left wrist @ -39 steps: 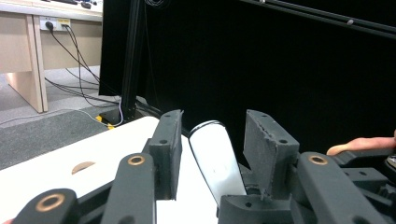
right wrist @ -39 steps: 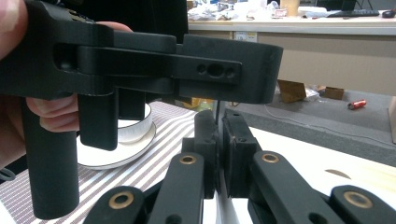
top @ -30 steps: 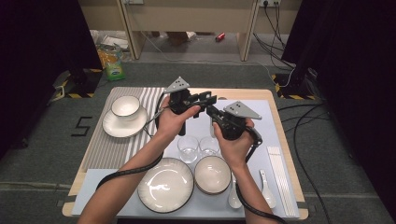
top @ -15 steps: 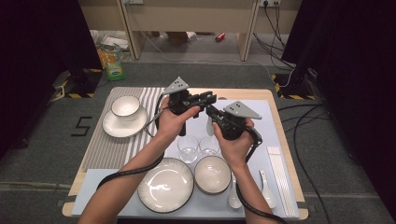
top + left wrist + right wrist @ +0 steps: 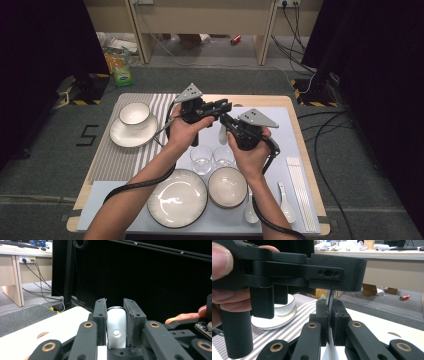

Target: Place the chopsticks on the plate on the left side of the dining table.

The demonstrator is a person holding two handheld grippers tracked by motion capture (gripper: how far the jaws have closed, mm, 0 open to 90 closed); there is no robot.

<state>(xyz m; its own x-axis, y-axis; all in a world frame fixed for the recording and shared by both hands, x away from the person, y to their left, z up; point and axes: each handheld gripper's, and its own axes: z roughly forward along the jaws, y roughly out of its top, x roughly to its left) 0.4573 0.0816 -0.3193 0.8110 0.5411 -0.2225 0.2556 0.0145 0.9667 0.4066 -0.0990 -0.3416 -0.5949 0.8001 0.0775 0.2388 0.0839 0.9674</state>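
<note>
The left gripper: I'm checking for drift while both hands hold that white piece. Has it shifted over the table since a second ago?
No. In the high view the left gripper sits at the same spot beside the cup as before; its jaws have just been closing on the white piece.

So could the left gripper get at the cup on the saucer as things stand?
Probably not yet: the left gripper is shut on a white object that the right gripper also clamps. The cup itself sits unobstructed.
</note>
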